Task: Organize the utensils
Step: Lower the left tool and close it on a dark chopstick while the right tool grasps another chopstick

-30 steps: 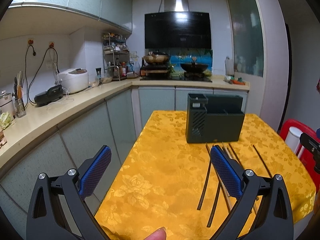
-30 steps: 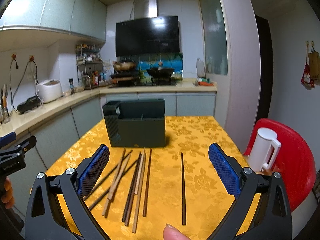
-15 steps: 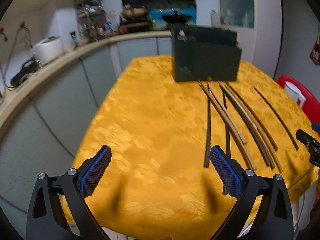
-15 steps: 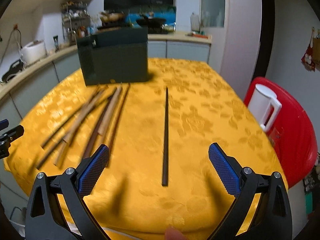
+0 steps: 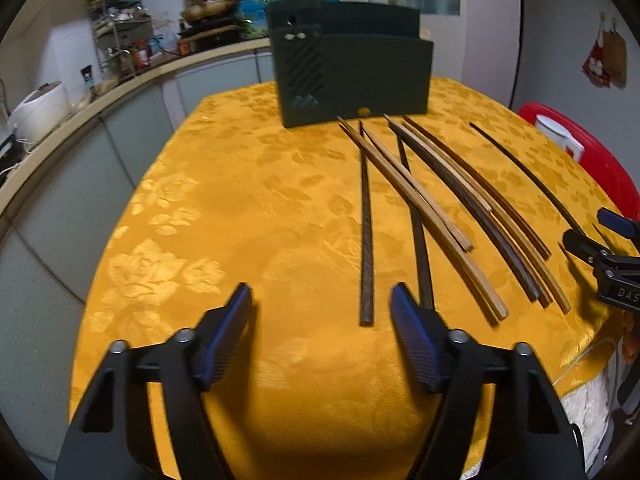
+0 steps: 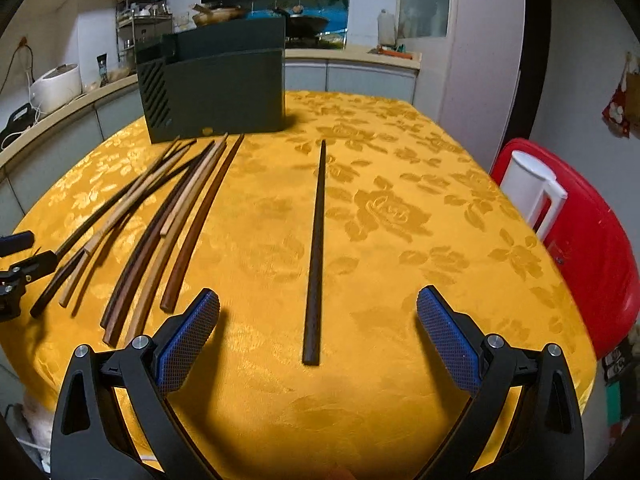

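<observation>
Several wooden chopsticks [image 5: 440, 208] [image 6: 160, 216], light and dark, lie fanned on the yellow tablecloth in front of a dark green utensil holder [image 5: 352, 80] [image 6: 216, 84]. One dark chopstick [image 6: 316, 240] lies alone to their right. My left gripper [image 5: 320, 300] hovers low over the cloth with its jaws closing. The near end of the leftmost dark chopstick [image 5: 366, 240] shows in the gap by the right finger, and the pads are not on it. My right gripper [image 6: 318, 300] stands open, with the lone chopstick's near end between its fingers, untouched.
A red chair [image 6: 600, 240] with a white jug [image 6: 532, 188] stands off the table's right side. A kitchen counter [image 5: 120, 92] with a rice cooker [image 5: 40, 108] runs along the left. The table's near edge [image 5: 120, 360] lies just below both grippers.
Both grippers have come down toward the table and tipped forward, so the chopsticks now lie close in front. The left gripper's jaws have narrowed; the right gripper's remain wide.
</observation>
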Motion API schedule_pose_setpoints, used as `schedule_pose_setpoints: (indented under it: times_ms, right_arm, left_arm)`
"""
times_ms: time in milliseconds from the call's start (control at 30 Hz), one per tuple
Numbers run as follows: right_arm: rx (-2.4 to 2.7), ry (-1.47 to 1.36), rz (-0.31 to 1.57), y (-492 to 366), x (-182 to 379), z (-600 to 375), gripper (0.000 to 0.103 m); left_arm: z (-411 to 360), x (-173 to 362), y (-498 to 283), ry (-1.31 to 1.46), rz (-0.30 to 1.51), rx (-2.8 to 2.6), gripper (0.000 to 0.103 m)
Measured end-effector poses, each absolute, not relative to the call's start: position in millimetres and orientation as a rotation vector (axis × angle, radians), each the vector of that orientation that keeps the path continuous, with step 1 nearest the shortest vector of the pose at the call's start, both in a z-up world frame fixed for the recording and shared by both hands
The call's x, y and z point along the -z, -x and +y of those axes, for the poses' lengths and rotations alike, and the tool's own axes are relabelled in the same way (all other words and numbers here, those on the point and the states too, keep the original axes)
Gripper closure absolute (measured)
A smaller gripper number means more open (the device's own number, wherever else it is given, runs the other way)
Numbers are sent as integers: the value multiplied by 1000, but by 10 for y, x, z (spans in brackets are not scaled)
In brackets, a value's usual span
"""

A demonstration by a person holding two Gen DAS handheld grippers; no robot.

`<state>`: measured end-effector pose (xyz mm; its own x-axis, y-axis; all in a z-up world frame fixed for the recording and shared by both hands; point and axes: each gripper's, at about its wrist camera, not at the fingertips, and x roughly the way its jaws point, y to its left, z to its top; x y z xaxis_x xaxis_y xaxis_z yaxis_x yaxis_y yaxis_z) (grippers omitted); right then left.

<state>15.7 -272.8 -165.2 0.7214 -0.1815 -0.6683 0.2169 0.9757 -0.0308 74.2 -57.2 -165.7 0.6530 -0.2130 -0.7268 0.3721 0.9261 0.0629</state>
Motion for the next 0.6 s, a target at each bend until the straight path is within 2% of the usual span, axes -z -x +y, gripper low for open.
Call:
schedule_pose_setpoints:
  times_ms: [333,400,533,600]
  right_arm:
    - [222,-102,726,-138,1702,-2760,10]
    - [219,-101,725,-138,1698,-2759,11]
    - [167,-77,709,-159,1656,-2692,47]
    - [151,-68,702,-163,1651,-2666,57]
  left_arm:
    - [-551,1675,-742,-174,785,364,45]
    - [-584,1672,-726,-182,776,378,54]
    - [-640,1673,-698,-194,761,407,68]
    - [-650,1678,-696,-194,756,419,77]
